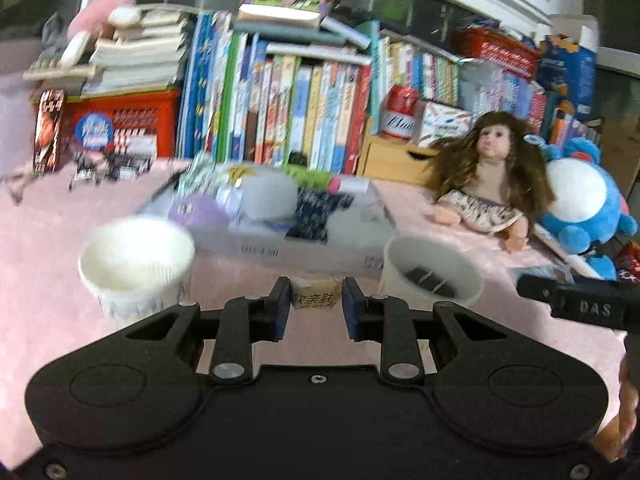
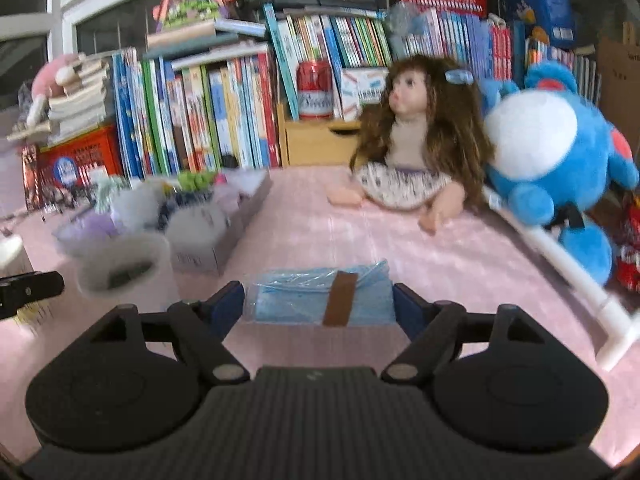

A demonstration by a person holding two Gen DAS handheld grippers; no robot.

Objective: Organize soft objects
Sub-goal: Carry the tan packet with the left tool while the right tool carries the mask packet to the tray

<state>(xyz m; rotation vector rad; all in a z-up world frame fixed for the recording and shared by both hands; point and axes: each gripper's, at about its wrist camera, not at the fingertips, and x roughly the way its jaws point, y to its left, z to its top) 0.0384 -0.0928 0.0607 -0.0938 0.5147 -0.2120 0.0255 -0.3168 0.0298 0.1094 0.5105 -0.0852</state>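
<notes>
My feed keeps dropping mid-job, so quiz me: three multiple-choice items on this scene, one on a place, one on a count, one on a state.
1. Where does the doll sit?
A. inside the cardboard box
B. on the pink tabletop beside the blue plush toy
C. on top of the books

2. How many white paper cups show in the left wrist view?
A. one
B. two
C. four

3. What is between the right tool's fingers?
A. a blue plastic-wrapped pack
B. nothing
C. the red can

Answers:
1 B: the doll sits on the pink tabletop, with the blue plush toy at its side.
2 B: one cup at left, another cup at right.
3 A: the right tool has its blue pads against both ends of the blue plastic-wrapped pack.
</notes>
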